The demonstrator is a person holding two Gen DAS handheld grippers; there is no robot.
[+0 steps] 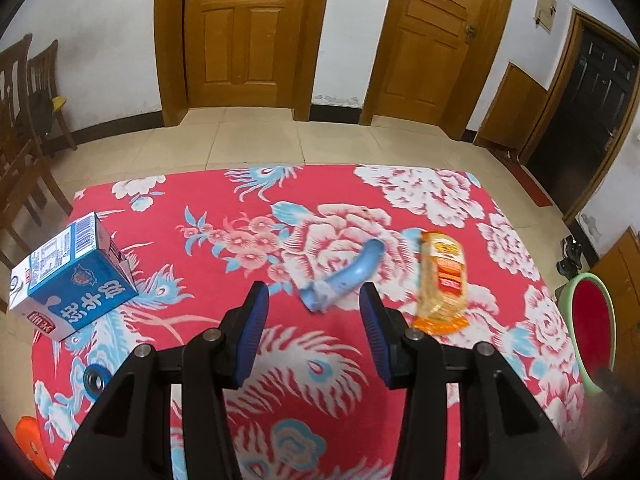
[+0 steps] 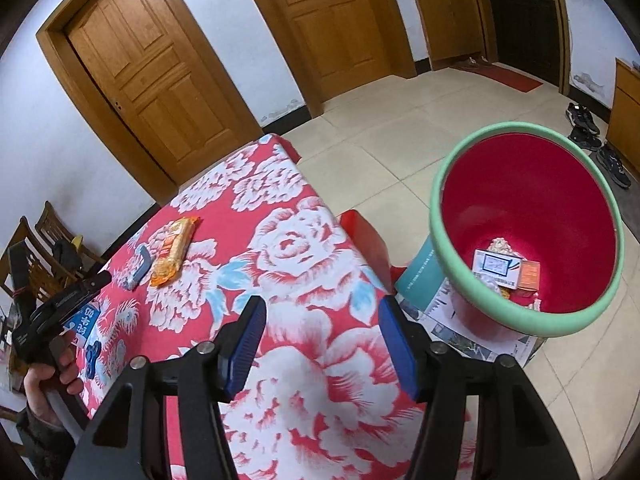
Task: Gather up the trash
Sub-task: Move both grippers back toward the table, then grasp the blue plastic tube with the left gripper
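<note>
On the red flowered tablecloth [image 1: 320, 360] lie a curved blue plastic piece [image 1: 344, 278], an orange snack packet [image 1: 442, 280] to its right, and a blue milk carton [image 1: 72, 280] on its side at the left edge. My left gripper [image 1: 314, 300] hovers open just short of the blue piece, nothing between its blue pads [image 1: 254, 332]. My right gripper [image 2: 322, 312] is open and empty over the table's right edge. To its right stands a red bin with a green rim [image 2: 528, 236], with several pieces of trash at its bottom. The packet [image 2: 172, 252] and blue piece [image 2: 138, 270] lie far left there.
A small blue ring-shaped thing [image 1: 94, 380] and an orange object [image 1: 30, 444] lie near the table's left corner. A hand [image 2: 44, 376] holds the left gripper's handle. Wooden chairs [image 1: 24, 120] stand left, doors behind, shoes [image 2: 592, 136] on the tiled floor, a red stool [image 2: 366, 240] beside the bin.
</note>
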